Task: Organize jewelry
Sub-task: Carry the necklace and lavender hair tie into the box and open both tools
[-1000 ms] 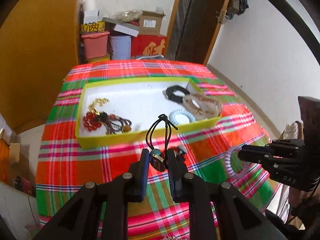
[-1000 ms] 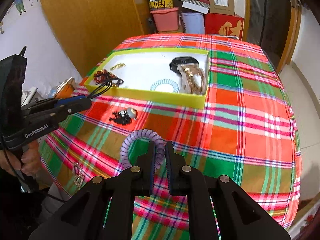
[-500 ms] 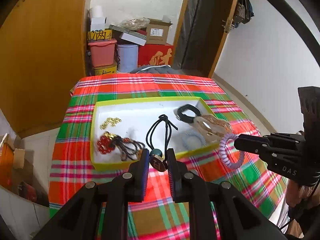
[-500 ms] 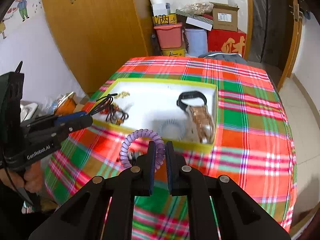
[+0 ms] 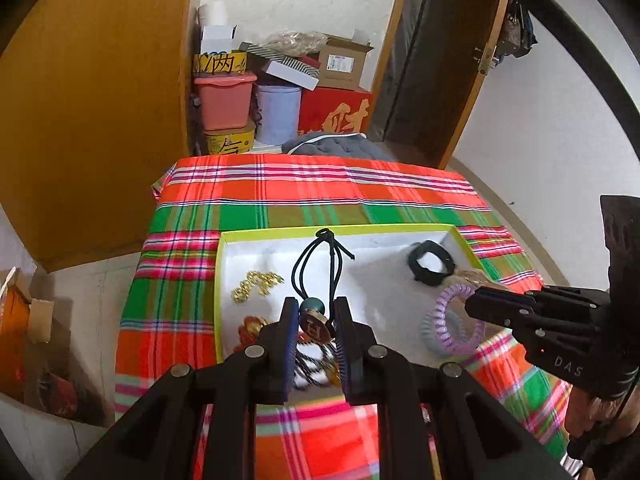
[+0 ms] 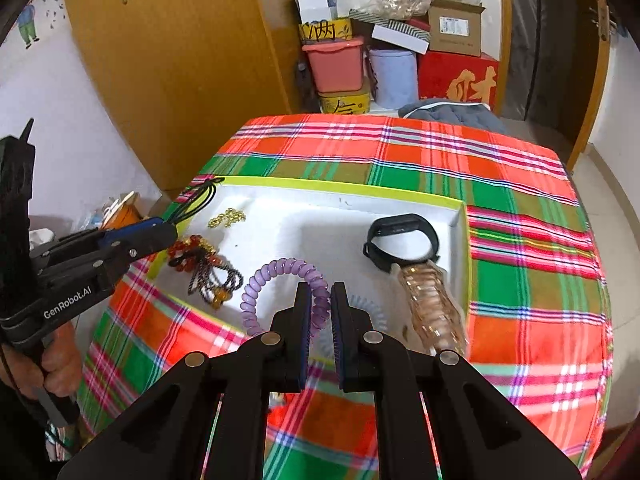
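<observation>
My left gripper (image 5: 317,309) is shut on a black cord hair tie (image 5: 318,264) with a teal bead and gold charm, held above the yellow-rimmed white tray (image 5: 360,229). My right gripper (image 6: 320,294) is shut on a purple spiral hair tie (image 6: 276,276), which also shows in the left wrist view (image 5: 448,322), held over the tray's near edge. In the tray (image 6: 344,186) lie a gold chain (image 6: 226,217), a red bead bracelet (image 6: 188,248), a black wristband (image 6: 400,236), a rose-gold watch (image 6: 432,300) and a pale spiral tie (image 6: 368,312).
The tray sits on a table with a red, green and pink plaid cloth (image 6: 520,240). Behind the table stand a pink bin (image 6: 334,64), a blue bucket (image 6: 392,78), a red box (image 6: 460,80) and cardboard boxes. A wooden wardrobe (image 6: 180,60) stands to the left.
Both grippers rose from the cloth with their hair ties and moved forward over the tray. The purple spiral tie was lifted off the cloth.
</observation>
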The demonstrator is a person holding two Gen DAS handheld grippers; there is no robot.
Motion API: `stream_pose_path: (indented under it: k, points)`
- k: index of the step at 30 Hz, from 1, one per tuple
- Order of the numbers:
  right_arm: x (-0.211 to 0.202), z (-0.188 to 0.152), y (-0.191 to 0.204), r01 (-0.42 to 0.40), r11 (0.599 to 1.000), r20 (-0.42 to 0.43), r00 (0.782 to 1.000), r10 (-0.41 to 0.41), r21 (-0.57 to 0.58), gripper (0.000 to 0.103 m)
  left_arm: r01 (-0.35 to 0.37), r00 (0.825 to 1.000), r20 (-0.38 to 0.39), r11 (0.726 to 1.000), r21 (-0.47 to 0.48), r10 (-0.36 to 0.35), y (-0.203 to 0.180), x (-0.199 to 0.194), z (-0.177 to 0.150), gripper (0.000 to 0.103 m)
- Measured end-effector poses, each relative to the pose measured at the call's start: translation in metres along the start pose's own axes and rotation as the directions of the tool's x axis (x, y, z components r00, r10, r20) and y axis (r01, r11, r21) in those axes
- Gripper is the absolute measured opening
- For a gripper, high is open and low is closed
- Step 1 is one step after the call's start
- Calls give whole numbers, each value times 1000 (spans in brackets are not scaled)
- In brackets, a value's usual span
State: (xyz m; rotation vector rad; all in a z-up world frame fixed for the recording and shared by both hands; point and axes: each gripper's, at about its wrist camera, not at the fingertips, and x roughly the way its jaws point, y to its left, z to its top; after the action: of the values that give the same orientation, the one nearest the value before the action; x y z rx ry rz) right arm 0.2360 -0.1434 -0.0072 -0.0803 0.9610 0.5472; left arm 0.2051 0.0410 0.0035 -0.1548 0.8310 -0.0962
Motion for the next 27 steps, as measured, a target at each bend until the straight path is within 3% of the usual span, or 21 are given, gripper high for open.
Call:
stream_pose_path:
  k: [13,27]
  points:
    - [47,10,-8,36,999,-67,997,-34,33,10,-30,998,-61,999,-21,29,21,50,7,18]
    - [59,13,0,40,999,-101,994,-39,10,12,-61,992,-113,998,-23,58,27,70,4,18]
